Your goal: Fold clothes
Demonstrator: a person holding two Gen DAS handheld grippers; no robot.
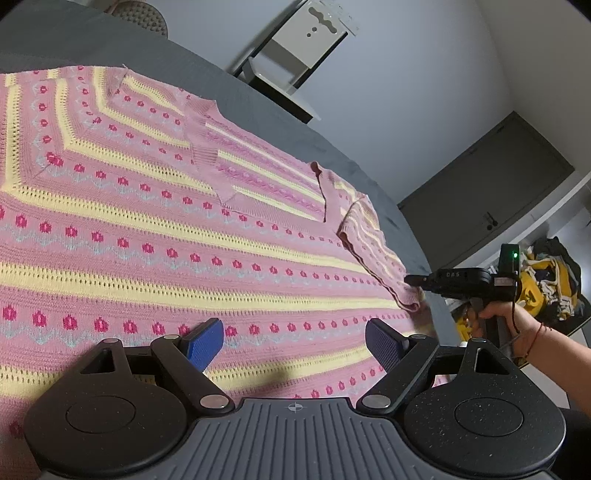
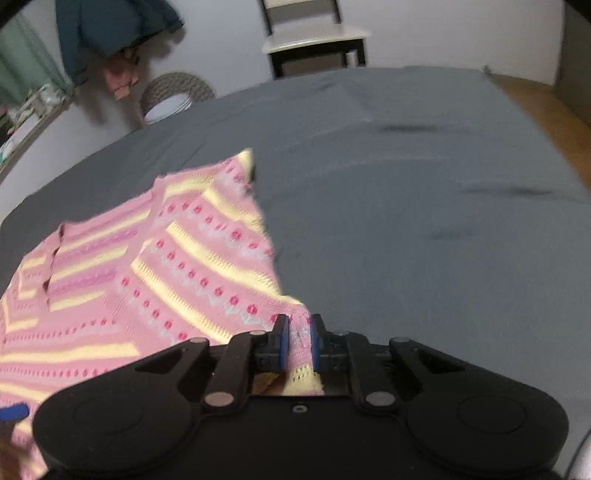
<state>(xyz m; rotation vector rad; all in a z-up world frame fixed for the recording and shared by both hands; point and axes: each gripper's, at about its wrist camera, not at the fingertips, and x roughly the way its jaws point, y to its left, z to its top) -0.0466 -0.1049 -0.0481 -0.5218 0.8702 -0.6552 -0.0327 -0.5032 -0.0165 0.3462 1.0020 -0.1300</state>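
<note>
A pink knit sweater [image 1: 177, 221] with yellow stripes and red flower dots lies spread on a grey bed cover [image 1: 280, 114]. My left gripper [image 1: 295, 341] hovers open over its lower body, blue pads wide apart, nothing between them. In the left wrist view the right gripper [image 1: 413, 282], held by a hand, pinches the folded sleeve at the sweater's right edge. In the right wrist view my right gripper [image 2: 297, 341] is shut on the sweater [image 2: 155, 280], with pink and yellow knit fabric clamped between the blue pads. The sleeve is lifted slightly off the grey bed cover [image 2: 424, 206].
A chair [image 2: 314, 40] stands beyond the far edge of the bed. A woven basket [image 2: 173, 94] and hanging clothes [image 2: 110, 33] are at the back left. A dark door [image 1: 491, 188] and a pile of bags [image 1: 543, 284] on the floor lie to the right.
</note>
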